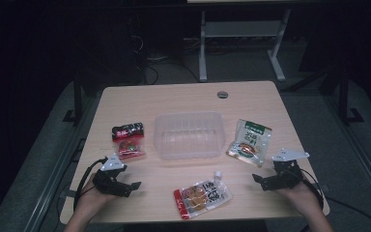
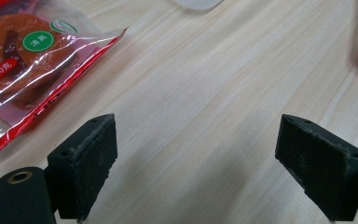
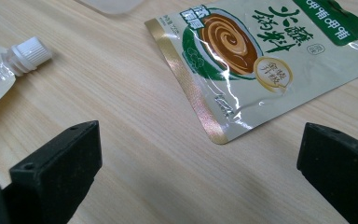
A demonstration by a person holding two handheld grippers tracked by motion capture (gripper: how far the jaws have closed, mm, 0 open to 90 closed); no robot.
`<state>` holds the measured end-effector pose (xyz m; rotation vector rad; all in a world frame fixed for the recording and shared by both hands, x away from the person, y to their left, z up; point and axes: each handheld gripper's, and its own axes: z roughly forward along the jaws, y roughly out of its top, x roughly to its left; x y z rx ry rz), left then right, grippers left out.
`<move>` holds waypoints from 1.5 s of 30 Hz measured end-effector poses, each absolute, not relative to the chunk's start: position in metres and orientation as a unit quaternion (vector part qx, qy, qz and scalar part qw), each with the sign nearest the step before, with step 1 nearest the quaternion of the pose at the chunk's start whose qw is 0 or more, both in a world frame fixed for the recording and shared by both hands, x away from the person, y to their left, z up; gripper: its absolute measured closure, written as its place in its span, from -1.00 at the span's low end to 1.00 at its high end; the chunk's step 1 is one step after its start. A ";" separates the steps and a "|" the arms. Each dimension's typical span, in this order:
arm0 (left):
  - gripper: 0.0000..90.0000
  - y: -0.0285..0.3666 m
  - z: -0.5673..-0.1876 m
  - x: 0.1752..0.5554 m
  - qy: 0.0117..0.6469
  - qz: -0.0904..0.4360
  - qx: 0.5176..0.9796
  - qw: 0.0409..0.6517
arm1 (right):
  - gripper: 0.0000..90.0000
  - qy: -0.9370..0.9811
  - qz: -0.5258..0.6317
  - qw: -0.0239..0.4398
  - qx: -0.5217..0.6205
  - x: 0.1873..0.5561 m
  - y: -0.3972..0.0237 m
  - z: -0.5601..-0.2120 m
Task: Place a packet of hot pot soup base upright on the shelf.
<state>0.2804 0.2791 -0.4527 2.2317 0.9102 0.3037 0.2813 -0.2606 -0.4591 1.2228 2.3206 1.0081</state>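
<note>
the worktop (image 1: 183, 99) is pale wood-grain laminate, smooth and matt. the red snack packet (image 1: 128, 140) is glossy clear and red plastic film, creased and catching glare. the green sauce sachet (image 1: 249, 140) is shiny foil-like plastic with a gold edge strip. the spouted pouch (image 1: 203, 197) is glossy film with a ribbed white plastic cap. the clear container (image 1: 189, 135) is translucent, ridged plastic. the left gripper (image 1: 133, 185) and right gripper (image 1: 257, 179) have black matt jaws with a rough, dusty, rubbery face.

Room: we see it dim, dark beyond the table (image 1: 183, 99).
Glare: white streaks on green packet (image 3: 261, 60), red packet (image 2: 32, 60).
Focus: near jaws slightly soft.
</note>
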 end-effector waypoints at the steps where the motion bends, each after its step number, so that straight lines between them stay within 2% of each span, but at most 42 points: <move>1: -0.72 0.280 -0.452 0.281 0.353 0.117 0.860 0.349 | -1.00 0.814 0.355 0.166 0.429 0.281 -0.261 -0.459; 6: -0.69 0.282 -0.450 0.282 0.360 0.117 0.858 0.347 | -1.00 0.816 0.355 0.165 0.426 0.280 -0.261 -0.459; 11: -0.42 0.288 -0.443 0.282 0.372 0.116 0.851 0.352 | -1.00 0.815 0.356 0.163 0.427 0.280 -0.262 -0.459; 14: -0.15 0.291 -0.435 0.284 0.382 0.114 0.842 0.363 | -1.00 0.815 0.356 0.161 0.429 0.280 -0.262 -0.459; 21: 0.70 0.297 -0.418 0.299 0.404 0.112 0.826 0.377 | -1.00 0.816 0.356 0.159 0.426 0.280 -0.260 -0.460; 24: 0.99 0.297 -0.414 0.306 0.410 0.113 0.824 0.373 | -1.00 0.818 0.355 0.158 0.425 0.280 -0.260 -0.460; 35: 0.99 0.290 -0.410 0.343 0.424 0.132 0.819 0.363 | -1.00 0.816 0.357 0.158 0.426 0.280 -0.261 -0.461; 45: 0.99 0.268 -0.424 0.377 0.427 0.133 0.826 0.343 | -1.00 0.818 0.354 0.155 0.427 0.281 -0.262 -0.462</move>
